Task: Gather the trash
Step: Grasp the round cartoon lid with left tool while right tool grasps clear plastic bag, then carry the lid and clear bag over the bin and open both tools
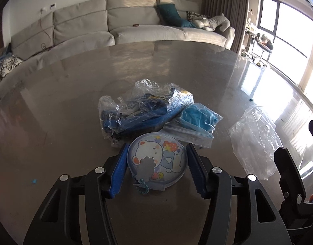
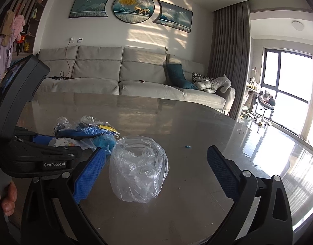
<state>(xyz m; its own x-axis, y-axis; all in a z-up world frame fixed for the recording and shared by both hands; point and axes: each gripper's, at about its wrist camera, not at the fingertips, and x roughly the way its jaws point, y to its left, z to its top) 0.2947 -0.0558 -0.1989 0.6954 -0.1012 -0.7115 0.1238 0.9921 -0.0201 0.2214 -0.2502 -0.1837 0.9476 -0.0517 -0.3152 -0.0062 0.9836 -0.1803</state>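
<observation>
Blue, cross-hatched rubber pads line the left claw (image 1: 156, 163), whose fingers close on both edges of a flat round disc (image 1: 156, 161) printed with a cartoon bear; a teal bead chain (image 1: 142, 187) dangles from the disc's near rim. Just beyond the disc lies a heap of crumpled clear wrappers (image 1: 140, 110) over dark blue contents, glossy and creased, and a flat zip bag (image 1: 195, 126) holding something turquoise leans against the heap's right side. Further right, apart from the heap, a loose clear plastic bag (image 1: 256, 138) stands puffed and wrinkled on the smooth, reflective grey worktop (image 1: 74, 94). In the right wrist view this same bag (image 2: 139, 167) sits between the widely spread fingers of the right claw (image 2: 156, 163), touching neither textured pad; that claw holds nothing. A tiny blue scrap (image 2: 188, 147) lies on the worktop (image 2: 197, 194) beyond the bag, towards the right.
</observation>
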